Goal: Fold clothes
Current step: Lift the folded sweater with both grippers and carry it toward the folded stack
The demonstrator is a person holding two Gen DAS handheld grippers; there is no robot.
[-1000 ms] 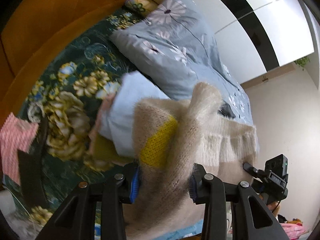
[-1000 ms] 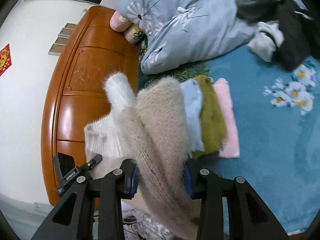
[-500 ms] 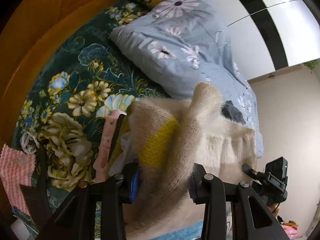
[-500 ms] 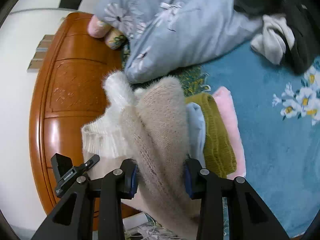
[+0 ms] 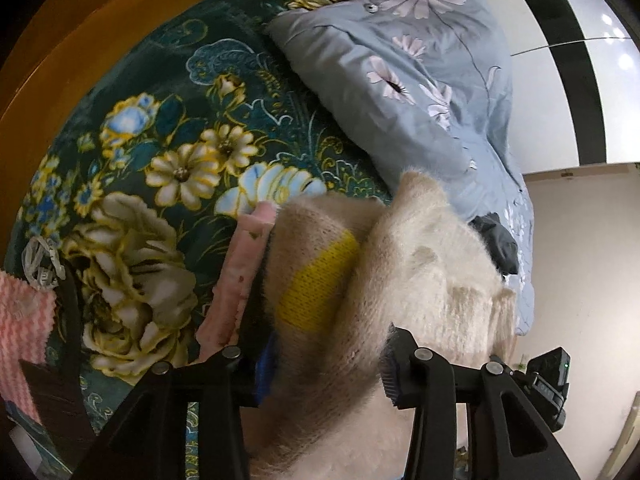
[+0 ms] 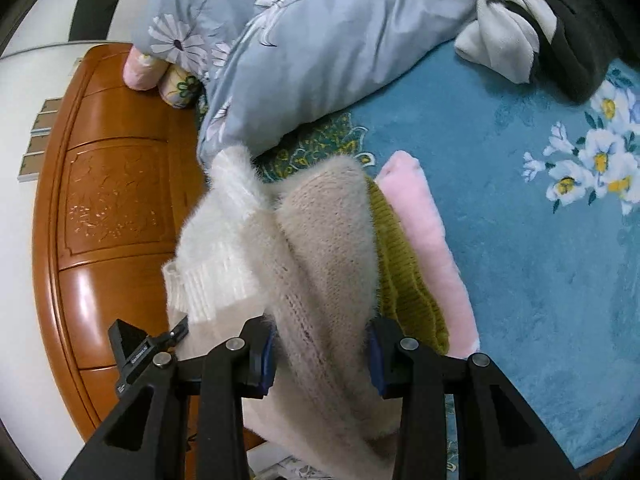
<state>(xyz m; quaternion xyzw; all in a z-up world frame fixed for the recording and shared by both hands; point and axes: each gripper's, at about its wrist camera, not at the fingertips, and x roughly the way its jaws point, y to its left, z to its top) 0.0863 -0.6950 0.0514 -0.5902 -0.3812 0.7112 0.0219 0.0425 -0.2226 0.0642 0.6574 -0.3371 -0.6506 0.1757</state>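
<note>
The fuzzy cream sweater (image 6: 320, 248) is bunched between both sets of jaws, above a stack of folded clothes on the bed. The right gripper (image 6: 321, 354) has its jaws closed on the beige knit body, with the white ribbed hem (image 6: 212, 280) hanging toward the wooden headboard (image 6: 108, 208). The left gripper (image 5: 326, 364) has its jaws clamped on the same sweater just below its yellow patch (image 5: 316, 280). Under the sweater, the olive knit (image 6: 404, 280) and the pink garment (image 6: 428, 240) lie edge to edge, the pink one outermost from the headboard. Beyond the pink garment the blue floral bedspread (image 6: 520, 260) lies open. The grey-blue duvet (image 6: 304, 52) is heaped just beyond the sweater's far edge, and a white-and-dark pile of clothes (image 6: 516, 44) sits well apart from the stack.
</note>
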